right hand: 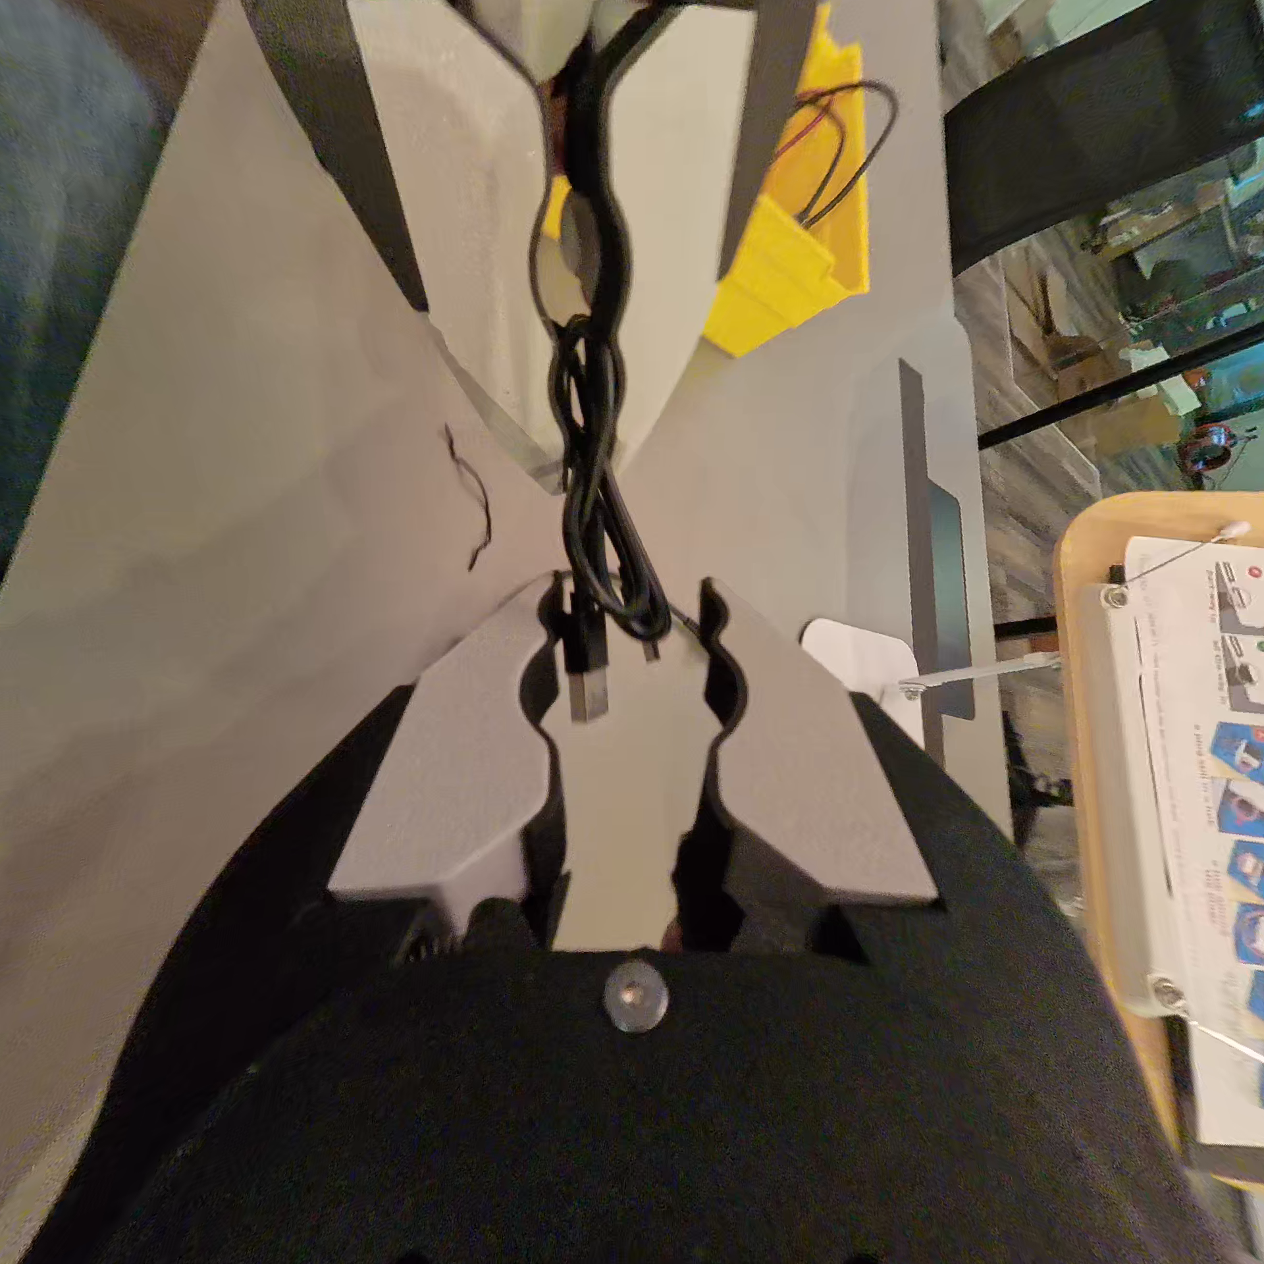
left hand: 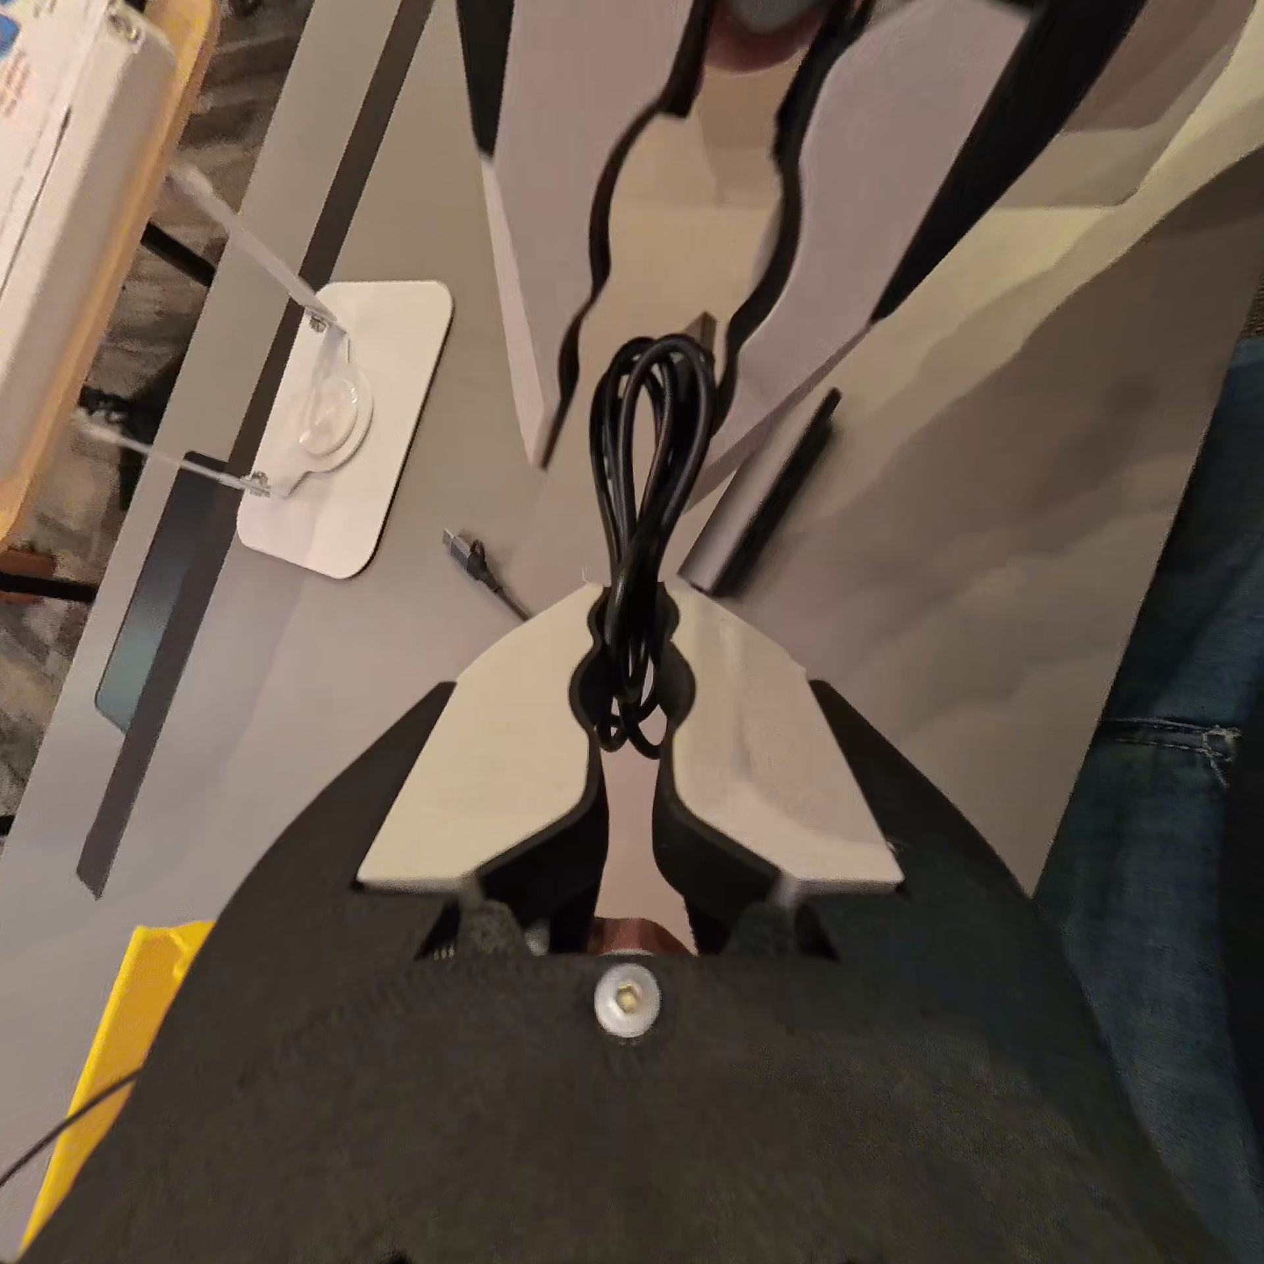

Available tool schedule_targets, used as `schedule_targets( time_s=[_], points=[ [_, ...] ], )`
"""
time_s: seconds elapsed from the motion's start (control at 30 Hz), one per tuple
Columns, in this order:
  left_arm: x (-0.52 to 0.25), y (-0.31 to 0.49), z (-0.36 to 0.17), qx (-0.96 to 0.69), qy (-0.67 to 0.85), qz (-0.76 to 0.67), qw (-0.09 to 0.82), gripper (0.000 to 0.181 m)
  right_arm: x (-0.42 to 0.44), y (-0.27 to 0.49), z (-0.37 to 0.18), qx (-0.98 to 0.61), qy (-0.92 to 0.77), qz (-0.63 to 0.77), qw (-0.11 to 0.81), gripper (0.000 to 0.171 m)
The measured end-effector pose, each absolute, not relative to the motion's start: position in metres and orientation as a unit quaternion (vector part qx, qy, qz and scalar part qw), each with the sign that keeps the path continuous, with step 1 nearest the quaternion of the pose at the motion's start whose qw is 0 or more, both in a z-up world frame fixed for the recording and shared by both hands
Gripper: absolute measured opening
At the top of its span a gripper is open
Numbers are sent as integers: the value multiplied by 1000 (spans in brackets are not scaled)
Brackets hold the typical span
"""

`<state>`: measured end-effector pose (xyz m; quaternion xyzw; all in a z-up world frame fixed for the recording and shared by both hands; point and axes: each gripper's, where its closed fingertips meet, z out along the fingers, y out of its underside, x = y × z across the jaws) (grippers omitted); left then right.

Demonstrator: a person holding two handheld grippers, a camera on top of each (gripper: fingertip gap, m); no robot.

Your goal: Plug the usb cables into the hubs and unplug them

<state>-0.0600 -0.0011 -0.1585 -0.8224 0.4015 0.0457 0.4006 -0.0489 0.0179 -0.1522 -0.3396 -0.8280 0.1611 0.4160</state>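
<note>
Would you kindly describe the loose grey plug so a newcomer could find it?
Start at the grey table and find the white stand base. Beside its corner lies the small grey plug, alone and flat, unlike the black cable bundle in the left gripper.

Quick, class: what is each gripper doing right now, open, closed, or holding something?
Left gripper: closed on the bundled black cable.
Right gripper: open, fingers apart around the cable's plug end, not gripping it.

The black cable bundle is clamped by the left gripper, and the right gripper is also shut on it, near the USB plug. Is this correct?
Not fully. The left gripper does clamp the black cable bundle, but the right gripper is open: in the right wrist view its jaws stand apart, and the USB plug lies between them ungripped.
</note>
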Motion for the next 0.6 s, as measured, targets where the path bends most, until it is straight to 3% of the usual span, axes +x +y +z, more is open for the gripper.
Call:
schedule_targets(
  time_s=[0.07, 0.17, 0.3, 0.6],
  points=[
    [-74, -5, -158, -834, 382, 42, 395, 9, -51, 22, -142, -363, -803, 201, 428, 48],
    [-105, -13, -158, -855, 346, 57, 381, 9, -47, 25, -140, -395, -782, 261, 405, 41],
    [-137, -26, -161, -879, 298, 67, 365, 9, -49, 2, -182, -399, -805, 316, 305, 24],
    [-159, -45, -181, -904, 255, 63, 339, 9, -93, -6, -276, -445, -841, 225, 212, 18]
  ],
)
